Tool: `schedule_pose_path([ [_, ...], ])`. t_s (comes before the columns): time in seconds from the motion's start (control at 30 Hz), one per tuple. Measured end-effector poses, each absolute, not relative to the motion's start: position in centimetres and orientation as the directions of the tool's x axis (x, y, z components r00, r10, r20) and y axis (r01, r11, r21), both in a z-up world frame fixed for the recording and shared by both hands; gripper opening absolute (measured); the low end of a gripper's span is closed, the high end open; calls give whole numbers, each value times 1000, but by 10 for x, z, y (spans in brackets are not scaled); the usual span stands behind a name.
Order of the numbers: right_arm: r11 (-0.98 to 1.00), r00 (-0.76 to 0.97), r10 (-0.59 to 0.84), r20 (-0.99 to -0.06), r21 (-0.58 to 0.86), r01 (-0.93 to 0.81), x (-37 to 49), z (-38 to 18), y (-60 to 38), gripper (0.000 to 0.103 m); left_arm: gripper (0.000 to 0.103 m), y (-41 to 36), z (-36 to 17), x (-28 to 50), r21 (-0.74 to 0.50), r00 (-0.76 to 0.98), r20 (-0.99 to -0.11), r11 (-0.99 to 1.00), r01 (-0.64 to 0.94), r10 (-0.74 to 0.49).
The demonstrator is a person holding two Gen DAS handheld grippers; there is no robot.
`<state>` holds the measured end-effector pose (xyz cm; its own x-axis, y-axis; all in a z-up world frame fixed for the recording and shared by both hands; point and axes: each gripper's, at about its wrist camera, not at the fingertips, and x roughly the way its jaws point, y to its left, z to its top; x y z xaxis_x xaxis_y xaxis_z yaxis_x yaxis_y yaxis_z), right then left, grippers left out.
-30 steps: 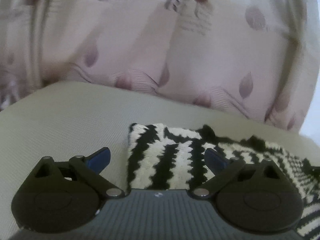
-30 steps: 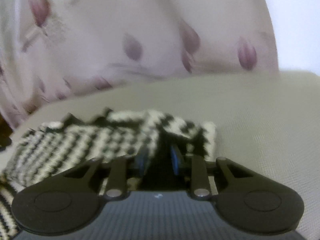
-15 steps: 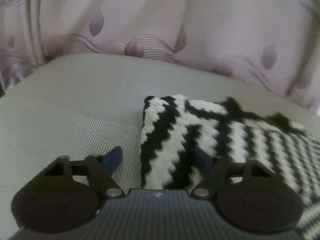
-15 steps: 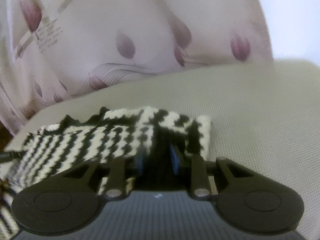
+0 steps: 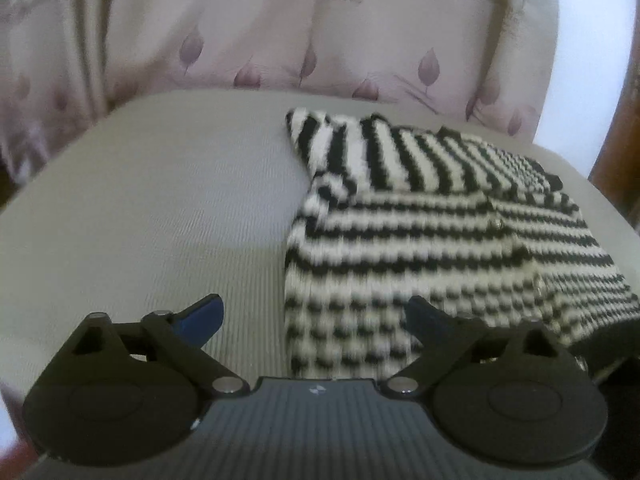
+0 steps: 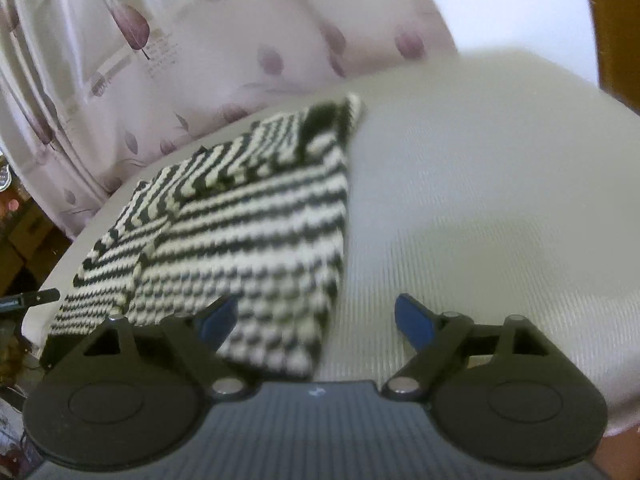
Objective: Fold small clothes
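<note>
Blurring near both spread grippers (image 5: 314,322) (image 6: 314,320) (just opened), the striped knit (image 5: 420,240) runs partly underneath.

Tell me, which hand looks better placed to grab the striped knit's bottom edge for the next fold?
Roughly even. The left gripper and right gripper both stand open, jaws just opened, each straddling a near corner of the striped knit, which lies released on the cushion.

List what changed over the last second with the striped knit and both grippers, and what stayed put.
The right gripper was shut on the folded-over edge of the striped knit; its jaws have just been opening, it let go and pulled back toward the near edge. The left gripper, open throughout, also drew back, its jaws reopening slightly, gripping nothing. The knit stays on the beige cushion, top folded over; the curtain is unchanged.
</note>
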<state>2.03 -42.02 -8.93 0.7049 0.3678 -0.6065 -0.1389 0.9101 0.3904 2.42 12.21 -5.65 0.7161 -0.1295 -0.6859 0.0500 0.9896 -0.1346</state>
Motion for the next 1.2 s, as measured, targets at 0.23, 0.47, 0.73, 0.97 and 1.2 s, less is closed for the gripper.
schedule_pose_path([
  [0.23,909,713,390,-583,366,-198,-6,-94,-400,86,71,136,-69,-3,-274,682,-696,961,33,-222],
  [0.47,884,698,441,-564,410,-227,-11,-100,-385,31,56,152,-86,-20,-463,636,-698,885,-51,-328],
  [0.73,720,660,581,-476,679,-144,-5,-121,-425,25,29,173,-90,-10,-612,601,-664,784,-97,-444],
  [0.97,606,649,645,-404,787,-112,0,-132,-434,35,54,171,-90,2,-651,599,-632,756,-67,-491],
  [1.2,674,657,605,-450,728,-122,-1,-128,-424,16,7,162,-87,1,-595,603,-655,803,-40,-455],
])
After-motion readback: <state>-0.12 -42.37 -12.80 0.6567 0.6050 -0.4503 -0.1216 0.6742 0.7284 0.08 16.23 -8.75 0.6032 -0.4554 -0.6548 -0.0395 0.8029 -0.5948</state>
